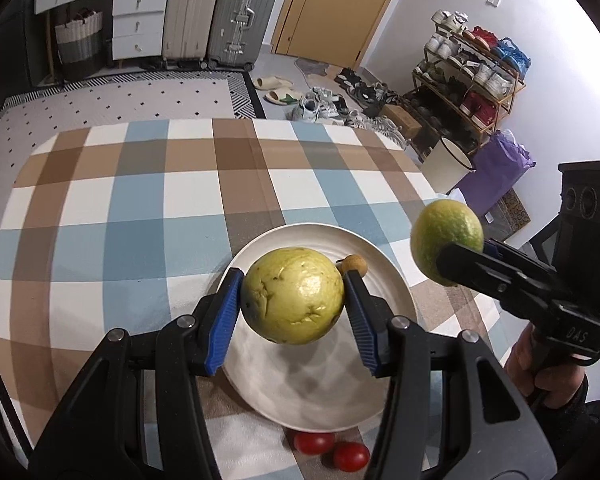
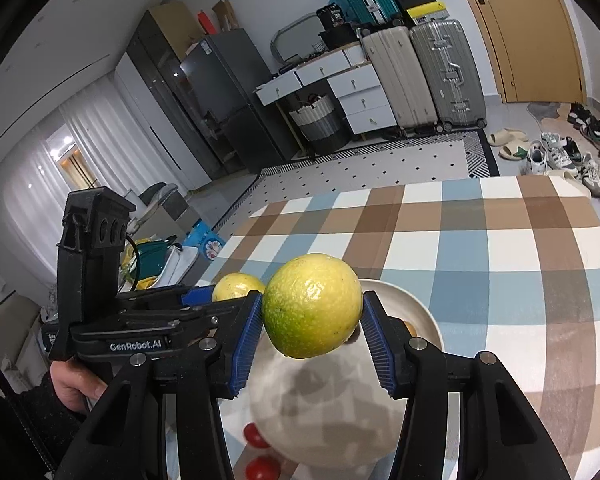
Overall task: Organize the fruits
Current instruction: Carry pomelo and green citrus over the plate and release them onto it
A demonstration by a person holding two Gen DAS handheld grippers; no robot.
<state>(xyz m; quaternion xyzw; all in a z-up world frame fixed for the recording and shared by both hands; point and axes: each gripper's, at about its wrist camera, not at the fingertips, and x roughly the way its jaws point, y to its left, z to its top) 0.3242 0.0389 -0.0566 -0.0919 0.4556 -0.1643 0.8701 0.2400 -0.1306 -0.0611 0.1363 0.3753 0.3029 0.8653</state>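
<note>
- Nearest me: two red cherry tomatoes (image 1: 331, 450) lay on the checked tabletop (image 1: 120, 208), just off the near rim of the white plate (image 1: 400, 292). They touched each other and were not on the plate. I judged them still to be sorted.
- My left tongs (image 1: 294, 294) were clamped on a large yellow-green fruit (image 1: 294, 296), one blue pad on each flank. The fruit hung clear above the plate, with its shadow on the plate's bare centre.
- My right tongs (image 2: 312, 314) gripped a greener, smaller round fruit (image 2: 312, 306) in the same way. In the left view this fruit sat to the right of the plate's rim, over the tabletop's edge rather than over the plate.
- The plate held only one small tan round item (image 1: 354, 265), near its far rim. I could not identify what it was.
- Status, my judgement: both large fruits were picked up but neither had been set down. Placement was left for both, then the two tomatoes. I put the task at under halfway.
- Beyond the plate, no other fruit showed on the checked cloth in either view.
- Farthest: a rug, suitcases and a shoe rack on the floor, not part of the job.
</note>
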